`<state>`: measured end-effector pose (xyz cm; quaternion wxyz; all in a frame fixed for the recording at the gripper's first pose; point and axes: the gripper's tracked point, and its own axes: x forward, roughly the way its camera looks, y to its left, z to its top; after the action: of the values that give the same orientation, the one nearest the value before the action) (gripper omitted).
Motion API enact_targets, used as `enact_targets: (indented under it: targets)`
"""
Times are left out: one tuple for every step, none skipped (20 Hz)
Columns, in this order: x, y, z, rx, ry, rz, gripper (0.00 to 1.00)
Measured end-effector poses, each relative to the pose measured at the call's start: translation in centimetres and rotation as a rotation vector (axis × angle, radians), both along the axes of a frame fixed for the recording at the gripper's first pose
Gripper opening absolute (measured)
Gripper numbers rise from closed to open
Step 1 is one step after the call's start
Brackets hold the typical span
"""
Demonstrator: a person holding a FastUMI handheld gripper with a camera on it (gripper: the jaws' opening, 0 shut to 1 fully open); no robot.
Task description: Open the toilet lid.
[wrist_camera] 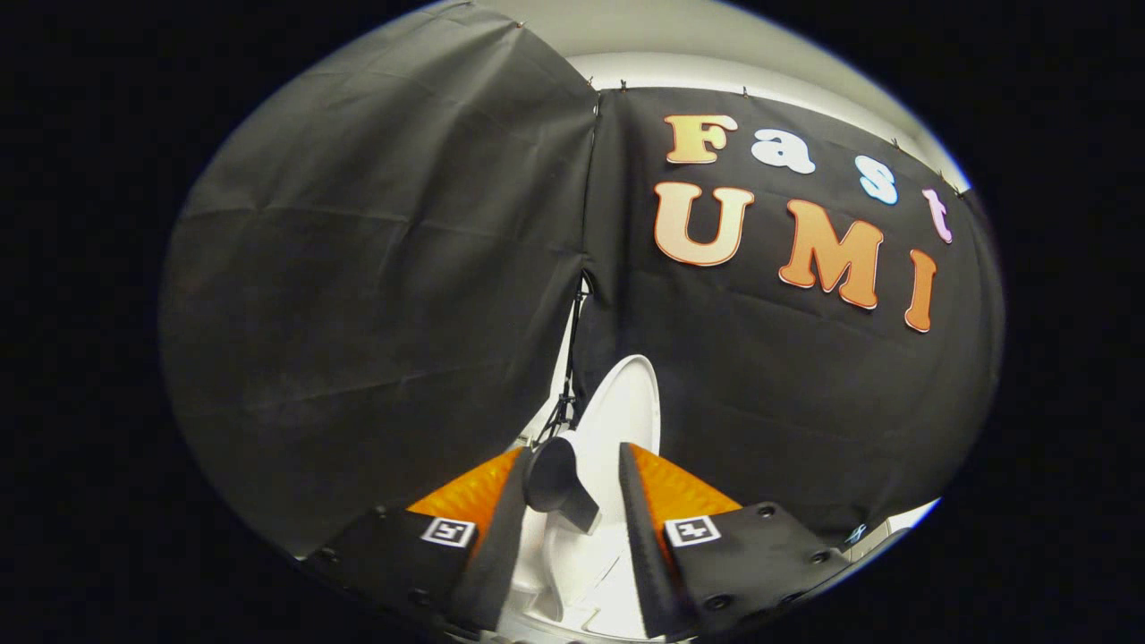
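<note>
Toilet lid (pixel 622 402) stands raised, a white oval seen nearly edge-on, rising between and just beyond the two fingers of the gripper (pixel 586 470) and leaning back toward the black cloth wall (pixel 376 295) of the booth. Below it, in the gap between the fingers, more white toilet parts (pixel 581 572) show, though their shapes are too close and distorted to sort out. The gripper's fingers are spread apart, one on each side of the lid, with a clear gap between them; neither looks to be pressing on the white surface, though whether the left finger brushes it is hard to say. A dark rounded piece (pixel 556 483) juts out from the inner face of the left finger, across the front of the lid. Behind the lid, where two panels of the cloth meet, a narrow slit opens onto a pale wall, and a thin dark stand (pixel 565 394) runs down that gap.
</note>
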<state>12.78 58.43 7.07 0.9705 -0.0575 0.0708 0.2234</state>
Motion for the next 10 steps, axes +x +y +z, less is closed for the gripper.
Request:
enact_targets:
  targets:
    - [-0.1, -0.6, 0.7, 0.015, -0.015, 0.012, 0.66]
    - [-0.3, -1.6, 1.5, 0.028, -0.031, 0.025, 0.73]
    - [-0.5, -2.3, 2.4, 0.054, -0.043, 0.050, 0.81]
    - [-0.8, -3.1, 2.7, 0.078, -0.046, 0.070, 0.89]
    - [-1.2, -4.2, 3.1, 0.097, -0.043, 0.087, 0.96]
    - [-1.4, -5.7, 3.6, 0.111, -0.043, 0.093, 0.96]
    - [-1.3, -8.0, 4.3, 0.115, -0.061, 0.070, 0.96]
    - [-1.0, -10.3, 5.4, 0.125, -0.084, 0.051, 0.96]
    - [-0.7, -12.7, 6.4, 0.137, -0.103, 0.037, 0.96]
    - [-0.2, -14.9, 6.7, 0.143, -0.110, 0.017, 0.96]
